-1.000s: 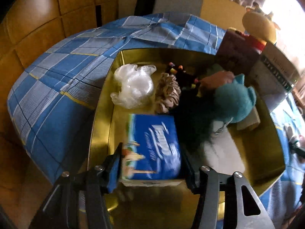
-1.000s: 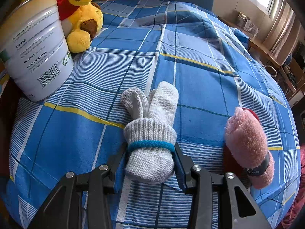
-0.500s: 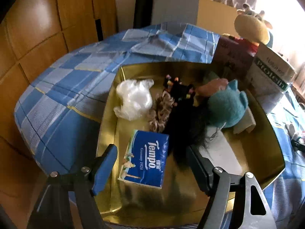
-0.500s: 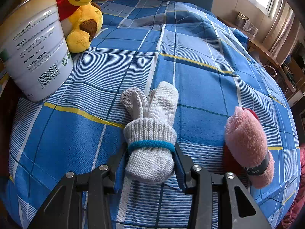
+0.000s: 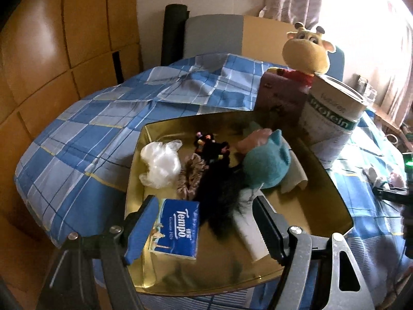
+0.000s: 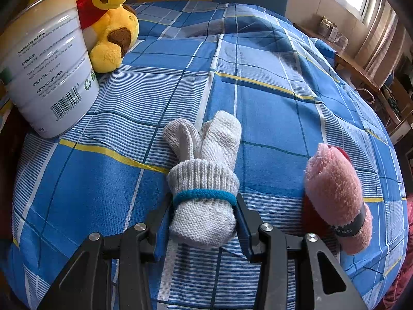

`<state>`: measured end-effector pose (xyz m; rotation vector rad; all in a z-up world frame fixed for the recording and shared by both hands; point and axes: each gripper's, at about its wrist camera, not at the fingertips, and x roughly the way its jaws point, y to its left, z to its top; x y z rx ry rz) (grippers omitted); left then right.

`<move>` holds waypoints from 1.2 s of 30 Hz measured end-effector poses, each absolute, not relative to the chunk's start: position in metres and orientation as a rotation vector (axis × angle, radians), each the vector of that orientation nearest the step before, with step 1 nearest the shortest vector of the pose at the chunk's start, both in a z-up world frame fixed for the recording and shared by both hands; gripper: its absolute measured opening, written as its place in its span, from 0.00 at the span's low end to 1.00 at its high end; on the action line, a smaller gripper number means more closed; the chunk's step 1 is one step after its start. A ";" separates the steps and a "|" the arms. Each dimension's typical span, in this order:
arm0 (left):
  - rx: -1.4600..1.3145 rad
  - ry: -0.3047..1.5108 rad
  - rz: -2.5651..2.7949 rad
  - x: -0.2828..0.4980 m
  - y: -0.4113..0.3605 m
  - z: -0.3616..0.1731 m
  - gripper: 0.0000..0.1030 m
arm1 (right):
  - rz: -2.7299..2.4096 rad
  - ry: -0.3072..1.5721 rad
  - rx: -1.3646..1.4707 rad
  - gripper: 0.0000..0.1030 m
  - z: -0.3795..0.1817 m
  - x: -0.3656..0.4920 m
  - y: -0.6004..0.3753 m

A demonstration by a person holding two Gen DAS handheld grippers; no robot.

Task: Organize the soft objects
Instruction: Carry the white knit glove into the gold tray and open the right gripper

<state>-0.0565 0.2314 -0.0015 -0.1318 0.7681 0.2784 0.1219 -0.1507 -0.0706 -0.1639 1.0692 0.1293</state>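
1. my left gripper (image 5: 204, 228) stands wide apart with nothing clamped; its jaws have just been opening, and the blue tissue pack (image 5: 176, 228) lies flat on the floor of the gold tray (image 5: 333, 188), close to the blue left pad but i see no pressure on it.
2. the tissue pack sits at the near left of the tray. just right of it is a black furry piece (image 5: 222, 199), and under that a white flat item (image 5: 251, 235) reaches toward the right finger.
3. farther in the tray i see a crumpled clear plastic bag (image 5: 161, 166) on the left, a brown scrunchie (image 5: 192, 178) beside it, and a teal plush (image 5: 267, 165) toward the right.
4. beyond the tray's far right corner stand a dark red box (image 5: 280, 98) and a white tin (image 5: 333, 121), with a yellow plush (image 5: 306, 51) behind them.
5. my right gripper (image 6: 204, 222) is closed around the grey knitted sock bundle (image 6: 202, 180) on the blue checked cloth (image 6: 271, 98), both pads pressed on its sides just below the blue band.
6. to the right, apart from the claw, lies a rolled pink fleece sock (image 6: 338, 197). far left stands the white tin (image 6: 49, 69) with the yellow plush (image 6: 111, 23) behind it.
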 end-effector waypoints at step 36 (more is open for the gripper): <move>-0.173 0.793 0.197 -0.051 0.242 -0.020 0.73 | -0.116 0.989 0.063 0.37 0.090 0.288 -0.144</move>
